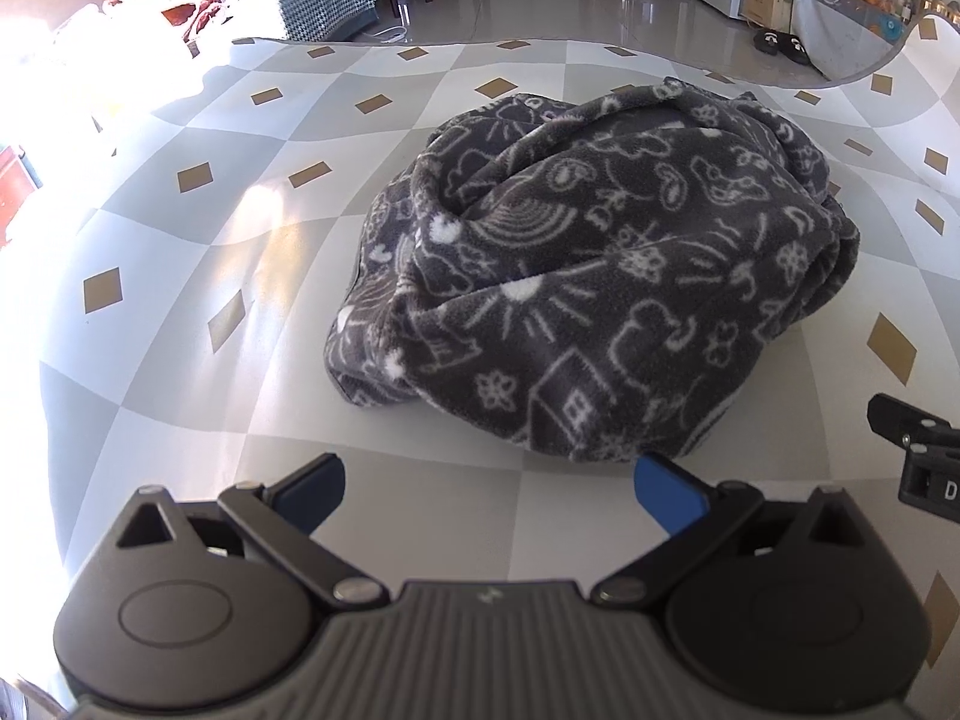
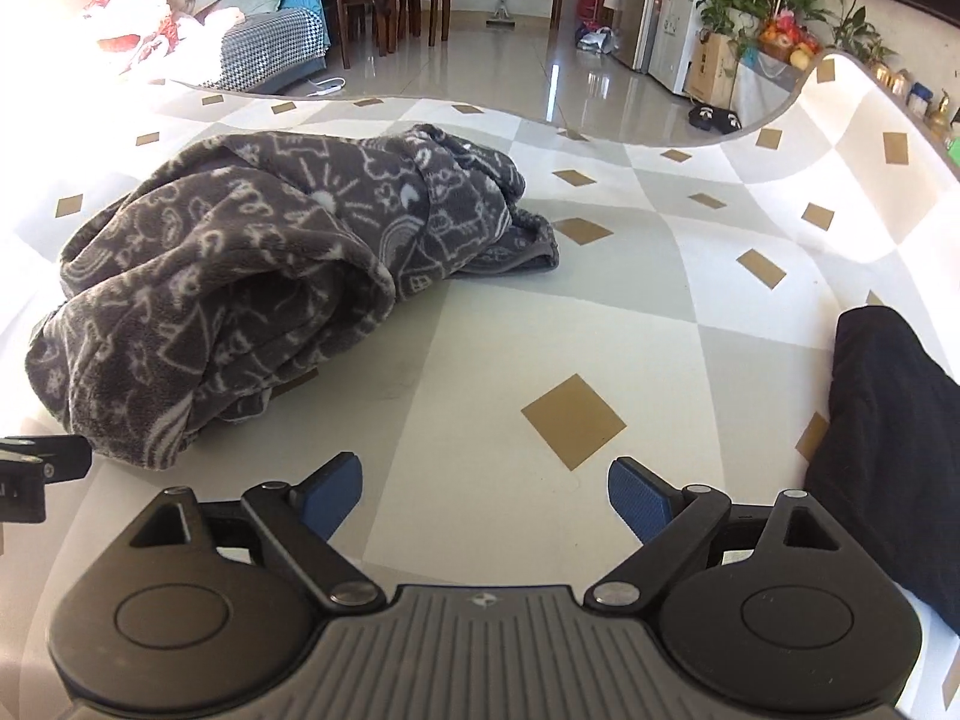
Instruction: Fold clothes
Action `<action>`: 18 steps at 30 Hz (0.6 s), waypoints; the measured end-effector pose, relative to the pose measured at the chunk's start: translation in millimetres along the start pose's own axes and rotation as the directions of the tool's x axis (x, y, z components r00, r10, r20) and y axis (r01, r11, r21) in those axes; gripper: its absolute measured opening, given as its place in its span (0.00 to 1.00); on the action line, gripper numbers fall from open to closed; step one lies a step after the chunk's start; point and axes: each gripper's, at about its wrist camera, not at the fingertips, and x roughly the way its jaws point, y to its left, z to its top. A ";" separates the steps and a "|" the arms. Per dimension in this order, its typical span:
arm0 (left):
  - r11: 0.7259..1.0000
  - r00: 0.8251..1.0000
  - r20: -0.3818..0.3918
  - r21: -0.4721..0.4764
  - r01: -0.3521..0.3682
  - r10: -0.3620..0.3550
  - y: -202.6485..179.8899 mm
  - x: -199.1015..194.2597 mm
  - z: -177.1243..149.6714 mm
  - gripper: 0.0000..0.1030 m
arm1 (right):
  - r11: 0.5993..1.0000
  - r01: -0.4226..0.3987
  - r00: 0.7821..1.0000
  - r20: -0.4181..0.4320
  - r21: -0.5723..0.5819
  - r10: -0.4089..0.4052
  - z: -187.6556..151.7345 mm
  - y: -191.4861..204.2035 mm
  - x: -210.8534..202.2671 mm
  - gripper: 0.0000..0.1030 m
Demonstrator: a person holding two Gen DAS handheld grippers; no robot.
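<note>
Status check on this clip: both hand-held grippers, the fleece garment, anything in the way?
Left hand-held gripper open, empty. Right hand-held gripper open, empty. Grey patterned fleece garment bunched on the checkered cloth, untouched. Dark fabric at right edge, clear of the garment.

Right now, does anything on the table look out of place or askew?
Only the grey patterned fleece garment: it lies bunched in a rumpled heap on the checked tablecloth, not flat. Both grippers, left and right, are open, holding nothing.

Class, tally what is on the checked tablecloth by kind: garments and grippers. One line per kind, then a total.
Grey patterned fleece garment: 1
Dark garment: 1
Grippers, left gripper and right gripper: 2
Total: 4
</note>
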 end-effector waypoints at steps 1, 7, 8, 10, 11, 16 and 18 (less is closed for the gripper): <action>1.000 1.000 -0.001 0.013 -0.006 0.006 -2.3 -0.4 -2.5 1.00 | 1.000 -0.003 1.000 -0.003 -0.001 0.003 -1.7 1.2 -2.7 0.87; 0.998 0.999 -0.033 0.058 -0.002 0.004 -10.4 -4.1 -27.8 1.00 | 0.999 -0.033 0.996 -0.086 0.026 0.035 -27.8 11.4 -6.2 0.87; 0.998 0.999 -0.038 0.058 0.000 0.003 -9.9 -5.1 -31.5 1.00 | 0.998 -0.039 0.994 -0.099 0.042 0.043 -33.6 12.7 -6.3 0.87; 0.998 0.999 -0.042 0.062 -0.004 0.007 -8.2 -8.0 -37.3 1.00 | 0.997 -0.048 0.991 -0.125 0.062 0.055 -42.0 16.2 -7.1 0.87; 0.998 0.999 -0.039 0.067 -0.008 0.011 -7.4 -9.8 -39.2 1.00 | 0.996 -0.052 0.990 -0.131 0.068 0.061 -46.4 18.1 -7.4 0.87; 0.996 0.999 -0.014 0.082 -0.040 0.042 -2.3 -17.3 -43.2 1.00 | 0.996 -0.068 0.989 -0.127 0.062 0.076 -54.3 26.6 -10.5 0.87; 0.997 0.999 -0.016 0.068 -0.044 0.046 0.9 -18.5 -42.8 1.00 | 0.996 -0.062 0.990 -0.122 0.071 0.071 -53.5 27.4 -10.3 0.87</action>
